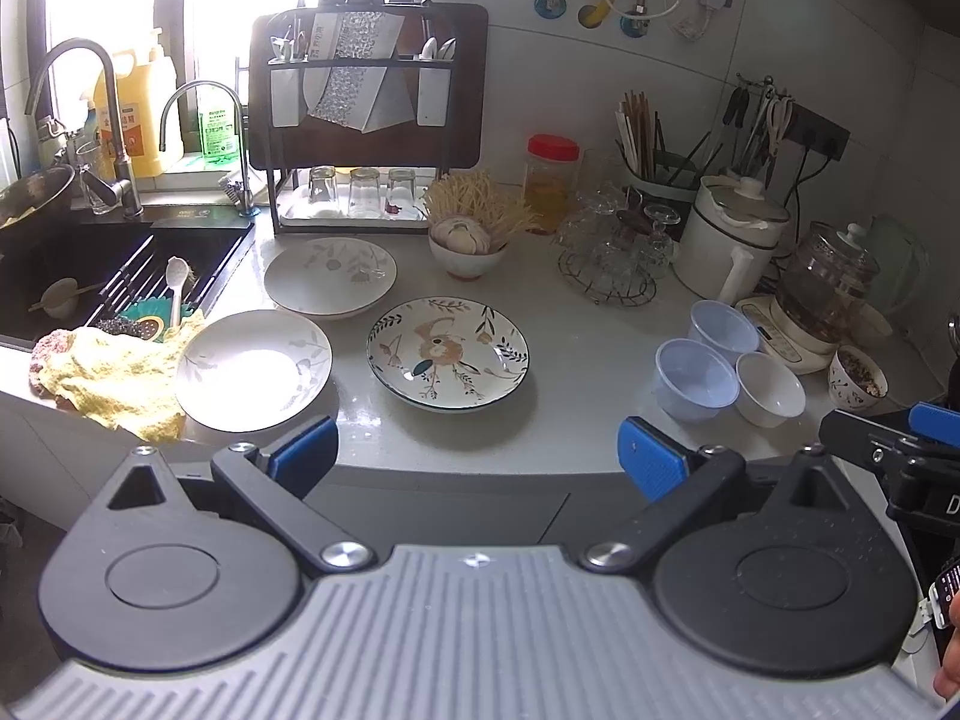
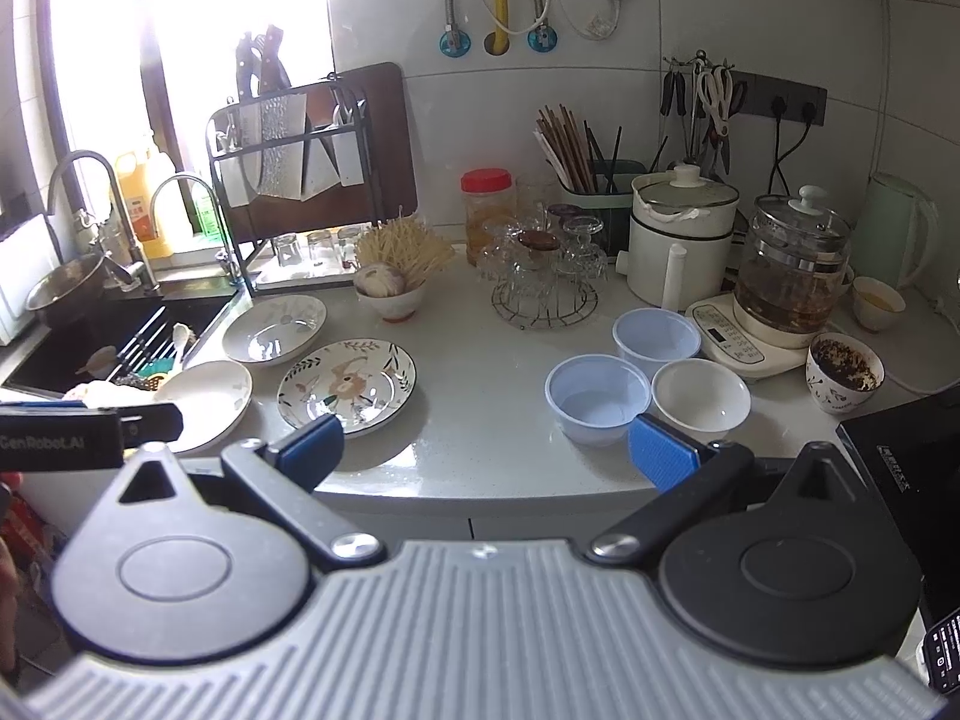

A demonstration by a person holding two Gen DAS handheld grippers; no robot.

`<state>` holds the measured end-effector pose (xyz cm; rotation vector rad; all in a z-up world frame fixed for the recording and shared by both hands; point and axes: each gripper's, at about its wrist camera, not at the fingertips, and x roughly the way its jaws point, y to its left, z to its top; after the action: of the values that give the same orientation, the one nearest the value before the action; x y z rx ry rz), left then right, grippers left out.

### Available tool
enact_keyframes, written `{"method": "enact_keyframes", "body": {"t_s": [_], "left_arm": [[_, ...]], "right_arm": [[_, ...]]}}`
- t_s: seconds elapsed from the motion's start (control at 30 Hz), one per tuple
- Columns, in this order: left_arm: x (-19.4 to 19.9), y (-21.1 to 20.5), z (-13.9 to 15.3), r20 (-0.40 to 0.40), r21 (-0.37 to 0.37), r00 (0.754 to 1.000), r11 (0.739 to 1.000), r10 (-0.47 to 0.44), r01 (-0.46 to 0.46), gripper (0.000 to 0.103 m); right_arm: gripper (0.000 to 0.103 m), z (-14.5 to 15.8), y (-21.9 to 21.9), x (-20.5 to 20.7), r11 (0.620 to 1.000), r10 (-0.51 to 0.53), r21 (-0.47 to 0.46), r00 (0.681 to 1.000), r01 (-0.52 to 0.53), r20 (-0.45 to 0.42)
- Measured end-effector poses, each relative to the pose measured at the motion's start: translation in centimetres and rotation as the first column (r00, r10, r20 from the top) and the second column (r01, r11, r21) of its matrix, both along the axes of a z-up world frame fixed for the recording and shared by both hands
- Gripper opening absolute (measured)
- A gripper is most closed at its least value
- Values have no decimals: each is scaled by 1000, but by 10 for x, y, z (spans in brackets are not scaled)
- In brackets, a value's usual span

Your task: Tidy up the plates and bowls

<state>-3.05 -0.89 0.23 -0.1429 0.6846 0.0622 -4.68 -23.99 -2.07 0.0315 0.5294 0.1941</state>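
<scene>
White stone is making up the desk [image 1: 576, 372], and three plates are lying on its left part near the sink [image 1: 90, 276]. The floral plate [image 1: 447, 353] is sitting nearest the middle, a pale plate [image 1: 254, 368] is lying to its left just beside a yellow cloth [image 1: 114, 378], and a third plate [image 1: 330, 276] is resting behind them in front of the rack [image 1: 366, 120].

Well apart to the right, three small bowls are clustering together: two bluish plastic bowls [image 2: 598, 399] [image 2: 657, 341] and a white bowl [image 2: 701, 394], seemingly touching one another, though the fisheye is making that hard to confirm. A patterned cup [image 2: 845, 373] holding dark bits is standing further right, beside the kettle base [image 2: 744, 336].

A bowl of garlic [image 1: 467, 243] is sitting behind the floral plate, with a jar [image 1: 549, 180] and a wire stand of glasses [image 1: 612, 252] along the wall.

The left tongs [image 1: 477, 459] are hovering over the desk's front edge, fingers wide apart and gripping nothing, pointing toward the floral plate. The right tongs [image 2: 486, 447] are likewise hanging spread and empty, with their right finger [image 2: 663, 450] overlapping the nearest plastic bowl in the right wrist view.
</scene>
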Motion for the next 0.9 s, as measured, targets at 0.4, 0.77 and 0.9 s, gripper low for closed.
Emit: {"method": "enact_keyframes", "body": {"t_s": [0.4,0.77,0.9], "left_arm": [[-22,-6,-2,15,18,1000,1000,17,-17,101],[-25,-7,0,12,24,1000,999,26,-26,101],[-25,-8,1,15,18,999,999,34,-34,101]], "right_arm": [[103,-3,-5,-9,1000,25,7,1000,-25,-2],[103,-5,-7,-10,999,28,18,1000,-28,1],[103,-5,-8,-10,999,25,22,1000,-25,-1]]}}
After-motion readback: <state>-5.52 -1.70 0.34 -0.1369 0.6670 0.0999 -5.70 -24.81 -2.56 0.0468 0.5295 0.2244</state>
